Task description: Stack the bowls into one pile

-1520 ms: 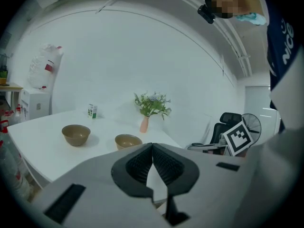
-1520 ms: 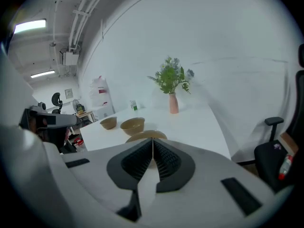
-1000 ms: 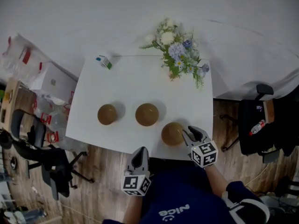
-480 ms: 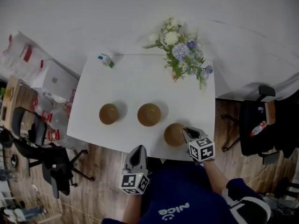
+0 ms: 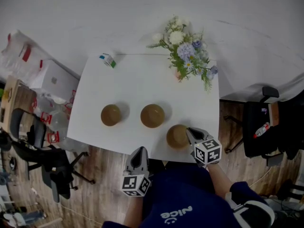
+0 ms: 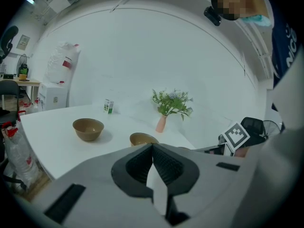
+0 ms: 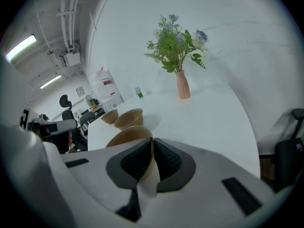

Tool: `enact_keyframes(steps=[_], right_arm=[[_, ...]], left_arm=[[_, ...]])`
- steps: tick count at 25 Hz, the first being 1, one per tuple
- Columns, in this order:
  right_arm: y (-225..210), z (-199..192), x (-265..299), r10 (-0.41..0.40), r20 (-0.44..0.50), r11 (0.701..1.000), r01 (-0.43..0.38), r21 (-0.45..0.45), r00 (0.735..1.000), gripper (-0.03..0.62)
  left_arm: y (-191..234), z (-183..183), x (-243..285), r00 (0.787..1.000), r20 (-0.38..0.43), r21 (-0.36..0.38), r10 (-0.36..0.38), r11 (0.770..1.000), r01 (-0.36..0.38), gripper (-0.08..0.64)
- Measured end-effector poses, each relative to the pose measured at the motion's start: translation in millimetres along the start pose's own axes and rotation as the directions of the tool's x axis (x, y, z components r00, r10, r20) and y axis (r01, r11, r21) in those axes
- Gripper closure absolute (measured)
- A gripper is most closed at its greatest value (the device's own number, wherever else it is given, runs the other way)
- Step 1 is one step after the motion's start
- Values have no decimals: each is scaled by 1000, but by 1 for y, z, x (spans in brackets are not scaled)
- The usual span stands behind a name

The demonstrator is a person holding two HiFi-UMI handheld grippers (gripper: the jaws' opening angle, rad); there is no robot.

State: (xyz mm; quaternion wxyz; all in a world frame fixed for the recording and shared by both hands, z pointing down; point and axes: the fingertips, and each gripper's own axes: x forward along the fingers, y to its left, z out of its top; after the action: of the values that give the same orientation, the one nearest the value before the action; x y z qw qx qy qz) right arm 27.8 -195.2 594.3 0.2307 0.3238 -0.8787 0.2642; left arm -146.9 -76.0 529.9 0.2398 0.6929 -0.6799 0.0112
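**A:** What's different from a second ago?

**B:** Going left to right, the left gripper (image 5: 139,152) hasn't changed. Its jaws are fully together with nothing in them, and it hangs just off the table's (image 5: 137,84) near edge. The left bowl (image 5: 110,114) and mid bowl (image 5: 152,116) sit where they were, side by side but apart, toward the near edge. The change is toward the near right corner. The right gripper (image 5: 190,132) had its jaws wide around the right bowl's (image 5: 177,136) rim. Now they are closing on it, with the bowl's wall between the pads and almost no gap left.

**A:** Has that bowl moved?

**B:** No. It still rests on the table, just beside the near edge and apart from the mid bowl.

**A:** So what does that mean for the pile?

**B:** I'd judge the first pick is only now being secured, and nothing is stacked yet. All three bowls stand upright and single. The next move is probably a lift and a carry left to the mid bowl. A pinch on a thin rim could let the bowl tilt on the way.
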Motion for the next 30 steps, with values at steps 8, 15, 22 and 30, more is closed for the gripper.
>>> enact_keyframes(steps=[8, 15, 22, 30], right_arm=[[27, 41, 1, 36, 84, 999, -35, -14, 996, 555], [42, 61, 19, 49, 99, 998, -45, -43, 994, 555], [51, 79, 47, 74, 79, 996, -69, -55, 994, 555], [62, 93, 83, 72, 61, 996, -70, -49, 995, 555]], left_arm=[[16, 6, 0, 1000, 14, -2, 9, 1000, -9, 541], [30, 10, 0, 1000, 14, -20, 17, 1000, -17, 541], [46, 11, 0, 999, 5, -41, 39, 998, -39, 541], [60, 13, 3, 999, -8, -46, 45, 998, -45, 541]])
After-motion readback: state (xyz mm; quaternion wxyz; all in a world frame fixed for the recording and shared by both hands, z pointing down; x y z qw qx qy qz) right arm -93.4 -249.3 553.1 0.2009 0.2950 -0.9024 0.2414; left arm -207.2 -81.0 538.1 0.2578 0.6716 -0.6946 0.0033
